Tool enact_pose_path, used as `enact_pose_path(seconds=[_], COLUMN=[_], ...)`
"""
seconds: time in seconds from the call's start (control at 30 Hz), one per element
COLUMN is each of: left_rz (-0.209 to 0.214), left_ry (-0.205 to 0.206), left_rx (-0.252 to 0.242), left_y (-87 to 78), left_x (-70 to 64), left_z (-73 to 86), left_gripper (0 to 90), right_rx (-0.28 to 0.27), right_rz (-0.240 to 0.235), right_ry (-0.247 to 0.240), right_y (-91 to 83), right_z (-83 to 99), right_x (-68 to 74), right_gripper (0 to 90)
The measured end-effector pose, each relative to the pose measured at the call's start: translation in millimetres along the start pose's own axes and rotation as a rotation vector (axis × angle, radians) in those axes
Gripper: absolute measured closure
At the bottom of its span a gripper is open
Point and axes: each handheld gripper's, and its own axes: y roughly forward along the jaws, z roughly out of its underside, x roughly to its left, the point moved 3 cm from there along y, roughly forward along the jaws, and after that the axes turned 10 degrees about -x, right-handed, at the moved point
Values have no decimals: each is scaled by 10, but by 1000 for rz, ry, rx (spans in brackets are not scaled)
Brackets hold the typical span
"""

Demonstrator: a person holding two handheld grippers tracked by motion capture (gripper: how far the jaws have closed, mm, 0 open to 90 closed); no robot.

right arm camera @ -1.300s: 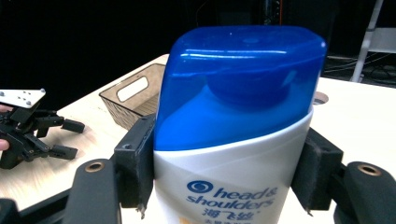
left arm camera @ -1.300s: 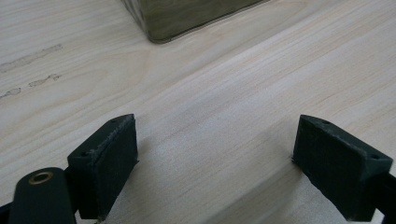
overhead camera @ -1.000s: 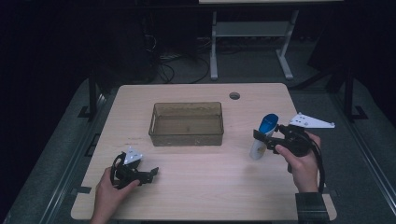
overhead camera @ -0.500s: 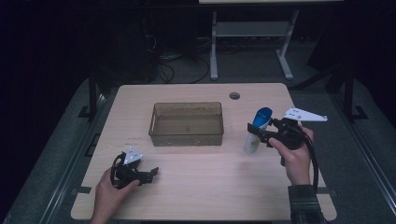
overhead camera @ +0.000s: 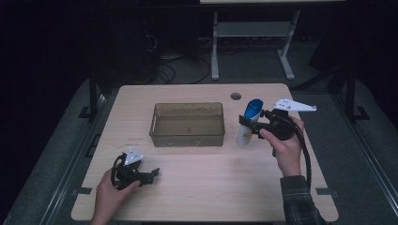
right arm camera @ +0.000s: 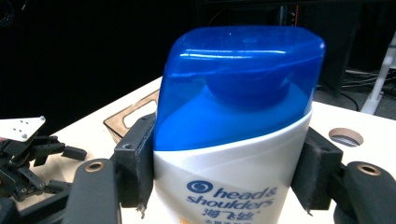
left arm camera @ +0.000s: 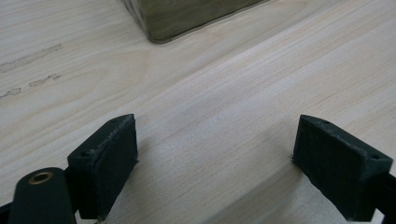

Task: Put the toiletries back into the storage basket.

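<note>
The right claw (overhead camera: 248,123) is clenched on a Head & Shoulders shampoo bottle (overhead camera: 248,123), white in the body with a blue cap, seen right of centre in the high view, just beside the right end of the clear plastic bin (overhead camera: 187,124) and apart from it. In the right gripper view the two black pads press the bottle (right arm camera: 233,140) from either side just below the cap, where the body is still broad; that grip keeps the cap uppermost and leaves the bottle's lower part free, which suits setting it down or lowering it into something. In the high view the bottle tilts a little with its cap toward the upper right, and whether its base touches the bench (overhead camera: 211,187) or hangs just over it cannot be told. The left claw (overhead camera: 149,174) lies low at the lower left of the high view, held in the person's left hand (overhead camera: 109,193), and is released: in the left gripper view its jaws stand wide apart over bare wood with nothing between them, and a corner of the bin (left arm camera: 187,18) shows at the top of that frame. It looks parked out of the way, well apart from the bottle. The bin sits open-topped and seemingly empty in the middle of the bench, so the likely path for the bottle is leftward over the bin's near right rim, which it would need to clear. Bare wood lies all along the lower half of the frame, and the round cable hole (overhead camera: 235,96) above the bottle is the only break in the surface nearby.
</note>
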Motion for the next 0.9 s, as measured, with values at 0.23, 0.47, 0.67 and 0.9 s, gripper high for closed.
enact_pose_path(seconds=[0.23,0.47,0.67,0.9], left_rz=[0,0,0,1], left_ry=[0,0,0,-1], left_rx=[-1,-1,0,-1], left_y=[1,1,0,1], left_x=[0,0,0,0], left_z=[0,0,0,0], left_gripper=[126,126,126,126], right_rx=[-3,-1,1,2], right_rz=[-7,-7,-14,-25], right_ry=[-2,-5,-12,-18], right_y=[123,255,371,500], right_z=[-45,-74,-98,-133], right_x=[18,25,55,85], right_gripper=[338,338,338,338])
